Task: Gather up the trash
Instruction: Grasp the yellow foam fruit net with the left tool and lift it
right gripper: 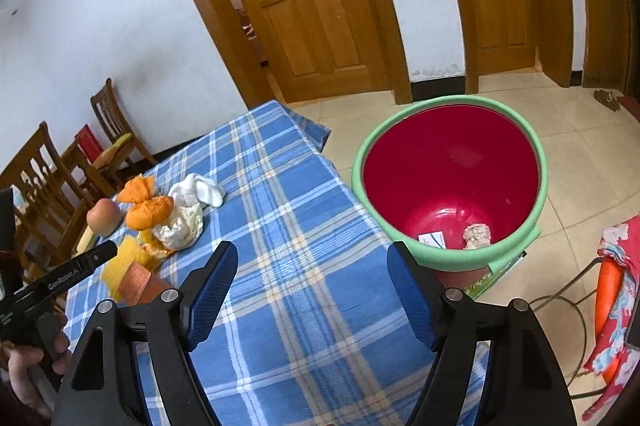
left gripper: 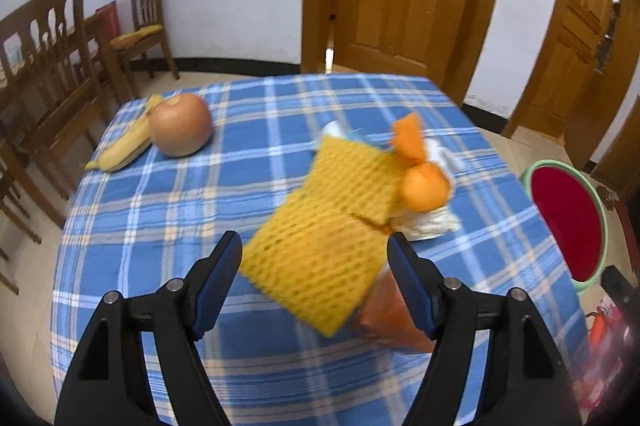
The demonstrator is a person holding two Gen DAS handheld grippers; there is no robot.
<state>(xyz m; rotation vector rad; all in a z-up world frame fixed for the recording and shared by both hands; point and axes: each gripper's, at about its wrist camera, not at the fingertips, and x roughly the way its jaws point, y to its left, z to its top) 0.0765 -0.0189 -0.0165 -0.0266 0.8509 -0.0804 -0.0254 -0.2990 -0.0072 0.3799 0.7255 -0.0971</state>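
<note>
Yellow foam net (left gripper: 320, 246) motion-blurred; orange packet (left gripper: 394, 318) half hidden beneath; bucket (left gripper: 600, 226) edge-cropped.

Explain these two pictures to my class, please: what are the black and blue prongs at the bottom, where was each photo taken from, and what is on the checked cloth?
No robot here: a person carries a hand-held two-finger tool in each hand, with a wide-angle camera looking along its fingers. The left tool has open jaws, hovering over a yellow foam net; nothing is gripped. The right tool is also open and empty, beside a red bucket with a green rim that holds two scraps. On the blue checked tablecloth lie an onion, a banana peel, orange peel, crumpled white paper and an orange wrapper. The right view also shows the left tool and the person's hand.
</note>
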